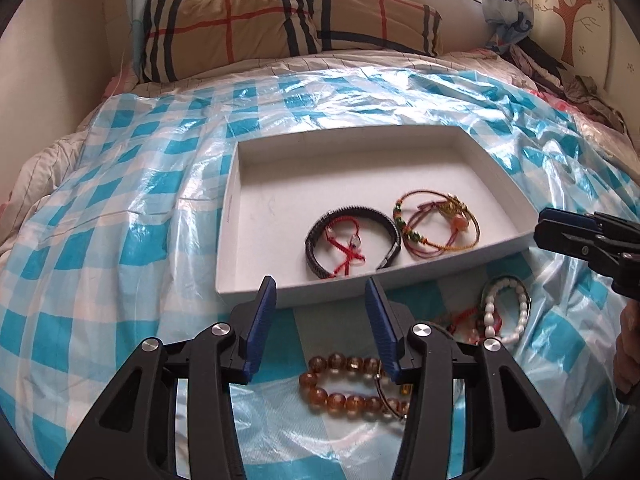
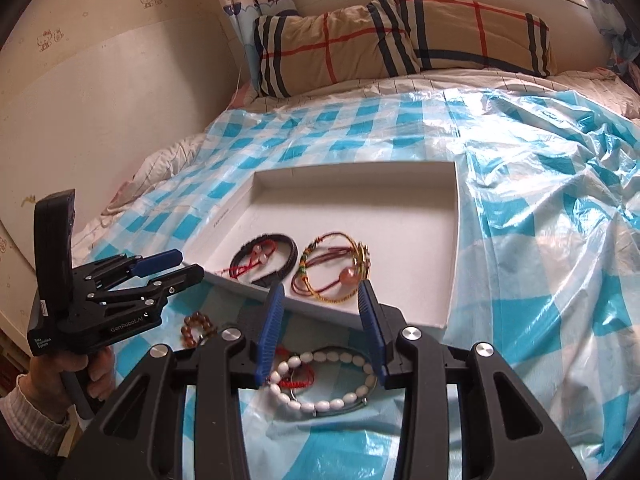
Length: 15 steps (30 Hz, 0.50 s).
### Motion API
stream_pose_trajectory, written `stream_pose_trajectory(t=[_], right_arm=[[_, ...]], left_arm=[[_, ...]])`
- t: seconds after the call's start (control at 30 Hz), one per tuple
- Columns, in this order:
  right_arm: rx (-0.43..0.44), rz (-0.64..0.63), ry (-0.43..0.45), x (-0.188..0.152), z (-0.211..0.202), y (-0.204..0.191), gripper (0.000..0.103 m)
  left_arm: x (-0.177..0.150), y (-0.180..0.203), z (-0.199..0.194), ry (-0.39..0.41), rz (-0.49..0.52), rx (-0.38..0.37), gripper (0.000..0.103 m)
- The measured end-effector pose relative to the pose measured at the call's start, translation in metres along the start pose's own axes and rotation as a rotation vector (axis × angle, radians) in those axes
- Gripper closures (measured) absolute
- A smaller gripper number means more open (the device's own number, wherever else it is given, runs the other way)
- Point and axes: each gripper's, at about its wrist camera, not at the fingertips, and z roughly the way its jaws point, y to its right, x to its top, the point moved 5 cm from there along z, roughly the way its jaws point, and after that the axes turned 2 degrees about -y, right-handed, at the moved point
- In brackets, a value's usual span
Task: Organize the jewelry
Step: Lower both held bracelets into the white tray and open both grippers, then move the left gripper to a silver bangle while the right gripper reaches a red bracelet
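Left wrist view first: the left gripper (image 1: 322, 292) is hanging with its blue pads parted and nothing between them, just short of the near wall of the white tray (image 1: 486, 164). The tray is sitting on a blue-and-white checked plastic sheet (image 1: 120, 208) spread over the bed. Two pieces are lying in it side by side near the front: a black bracelet (image 1: 390, 224) ringing a red cord (image 1: 348, 258), and a bundle of coloured cord bracelets (image 1: 436, 222) too tangled to count. Outside the tray, below the fingers, an amber bead bracelet (image 1: 340, 384) is lying on the sheet, its right end cut off by the right finger. A white bead bracelet (image 1: 508, 312) is sitting to the right, a red string beside it half hidden. The right gripper (image 1: 556, 226) is poking in at the right edge, mostly out of frame. One plaid pillow (image 1: 240, 24) is at the head of the bed.

Right wrist view now: the right gripper (image 2: 322, 298) is showing its pads apart and empty, with the white bead bracelet (image 2: 320, 380) lying loose on the sheet below, partly covered by both fingers. The left gripper (image 2: 176, 266) is standing at the left, held by a hand (image 2: 60, 376), jaws apart; its body is reading "GenRobot.AI", with smaller print I cannot fully make out. The amber beads (image 2: 196, 328) are peeking out behind it.
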Motion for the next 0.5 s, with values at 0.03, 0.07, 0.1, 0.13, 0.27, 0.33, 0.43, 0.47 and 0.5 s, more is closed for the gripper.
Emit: stream_pose_trajectory(t=[0.03,0.07,0.1,0.13,0.27,0.33,0.43,0.47,0.5], right_arm=[[-0.016,-0.011,-0.029,-0.006,0.005,0.0,0.065],[-0.032,-0.023,-0.061,-0.012,0.01,-0.001,0.065],[-0.051,-0.037,-0.086,-0.017,0.015,-0.002,0.065],[-0.076,-0.054,-0.107,-0.021,0.02,-0.002,0.065],[-0.175,-0.115,-0.213,-0.04,0.04,0.003,0.065],[-0.203,-0.149,-0.238,-0.047,0.036,0.004,0.065],[-0.264,-0.192,-0.267,-0.057,0.017,0.01,0.062],[-0.286,-0.199,-0.274,-0.059,0.01,0.013,0.061],[-0.314,-0.203,-0.276,-0.06,0.002,0.017,0.061]], left_arm=[[-0.006,0.004,0.003,-0.018,0.019,-0.006,0.059],[-0.01,0.008,0.006,-0.031,0.038,-0.01,0.059],[-0.013,0.012,0.008,-0.04,0.059,-0.01,0.059],[-0.014,0.017,0.01,-0.048,0.087,-0.007,0.059],[-0.01,0.032,0.021,-0.076,0.156,0.005,0.059],[-0.011,0.036,0.027,-0.097,0.18,0.003,0.059],[-0.01,0.039,0.03,-0.105,0.198,-0.006,0.059],[-0.011,0.04,0.03,-0.107,0.201,-0.01,0.059],[-0.011,0.041,0.03,-0.108,0.204,-0.012,0.059]])
